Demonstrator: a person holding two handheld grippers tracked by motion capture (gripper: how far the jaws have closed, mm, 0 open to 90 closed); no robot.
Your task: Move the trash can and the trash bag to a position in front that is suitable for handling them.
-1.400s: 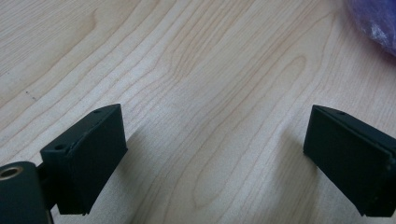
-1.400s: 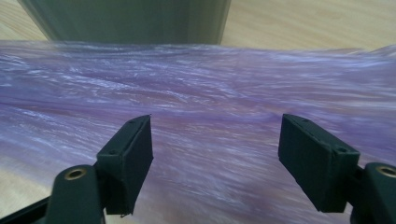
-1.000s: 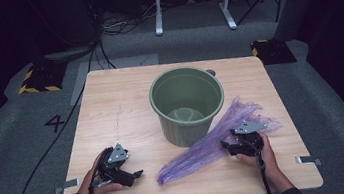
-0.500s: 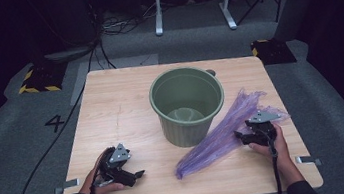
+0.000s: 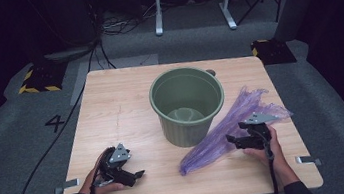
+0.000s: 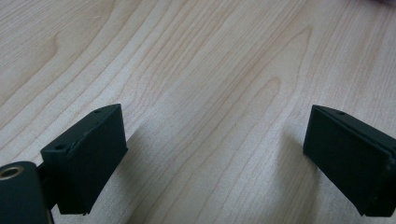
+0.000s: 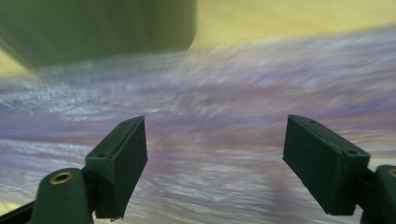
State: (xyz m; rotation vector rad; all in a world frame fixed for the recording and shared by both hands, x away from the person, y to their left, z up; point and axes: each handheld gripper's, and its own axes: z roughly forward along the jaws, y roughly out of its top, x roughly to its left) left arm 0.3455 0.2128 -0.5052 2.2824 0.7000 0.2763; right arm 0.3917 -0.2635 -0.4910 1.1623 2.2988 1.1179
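A crumpled purple plastic bag [image 5: 206, 151] lies on the wooden table [image 5: 121, 108], stretching from the front middle toward the right edge, beside a green bucket [image 5: 191, 127]. My right gripper [image 5: 235, 142] rests low over the bag's middle. Its jaws have just been opening and now stand wide apart. In the right gripper view [image 7: 215, 140] the blurred bag [image 7: 233, 88] runs across ahead of the jaws, with no pad pressing on it, and the bucket [image 7: 93, 23] is at top left. At the front left, my left gripper [image 5: 136, 174] stands open [image 6: 215, 130] over bare wood [image 6: 210, 56].
The bucket stands upright at the table's middle with something pale at its bottom. Cables trail from both grippers off the front edge. Dark floor, a white frame and yellow-black striped blocks lie beyond the table.
The right gripper has shifted to the right and the bag has slid rightward with it. Its jaws have spread wider. The left gripper has stayed put.
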